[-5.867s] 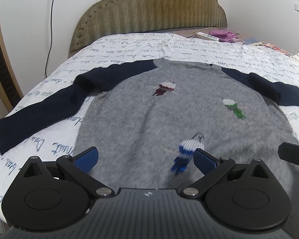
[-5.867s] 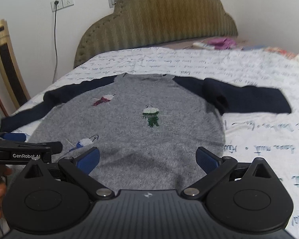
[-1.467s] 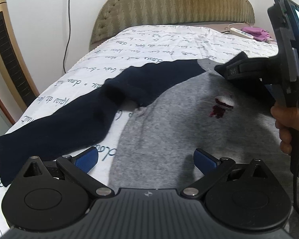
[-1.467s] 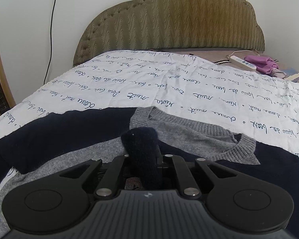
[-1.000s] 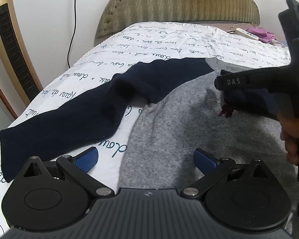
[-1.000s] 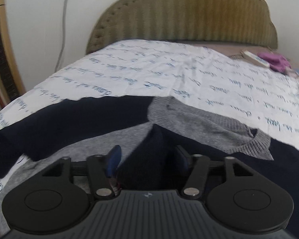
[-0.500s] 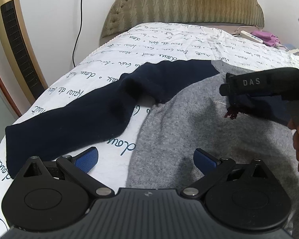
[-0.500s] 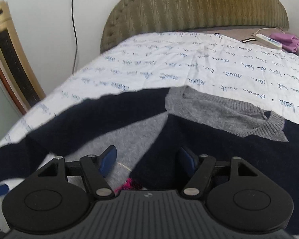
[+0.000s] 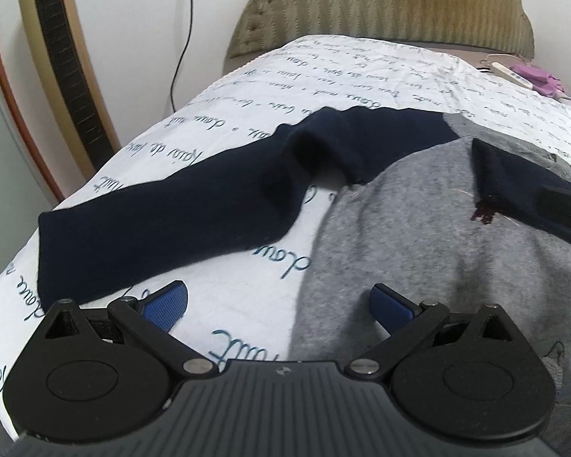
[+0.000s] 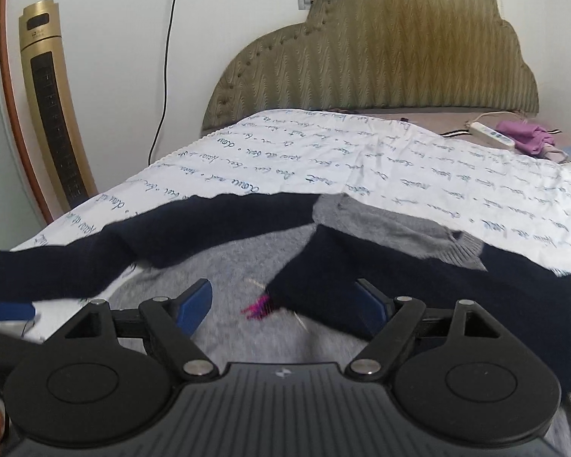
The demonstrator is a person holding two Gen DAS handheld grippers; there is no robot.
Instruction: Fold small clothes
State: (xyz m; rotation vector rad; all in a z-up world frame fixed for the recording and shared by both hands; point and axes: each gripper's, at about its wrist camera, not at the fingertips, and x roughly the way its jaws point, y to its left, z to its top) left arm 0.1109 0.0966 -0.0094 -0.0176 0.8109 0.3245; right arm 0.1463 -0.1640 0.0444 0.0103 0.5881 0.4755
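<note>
A grey sweater (image 9: 430, 236) with navy sleeves lies flat on the bed. Its left sleeve (image 9: 179, 224) stretches out to the left over the sheet. Its right sleeve (image 10: 418, 282) is folded across the chest, cuff near the middle (image 9: 502, 186). My left gripper (image 9: 279, 304) is open and empty, above the sweater's left side edge, near the left sleeve's cuff. My right gripper (image 10: 285, 301) is open and empty, just above the folded sleeve's cuff. The right gripper's body shows at the right edge of the left wrist view (image 9: 567, 213).
The bed has a white sheet (image 10: 361, 163) with blue script and an olive padded headboard (image 10: 380, 57). A gold tower fan (image 10: 53, 114) stands at the left by the wall. A white remote (image 10: 491, 133) and purple cloth (image 10: 525, 139) lie near the headboard.
My right gripper opened, let go of the right sleeve's cuff on the chest, and pulled back. My left gripper shifted left toward the left sleeve.
</note>
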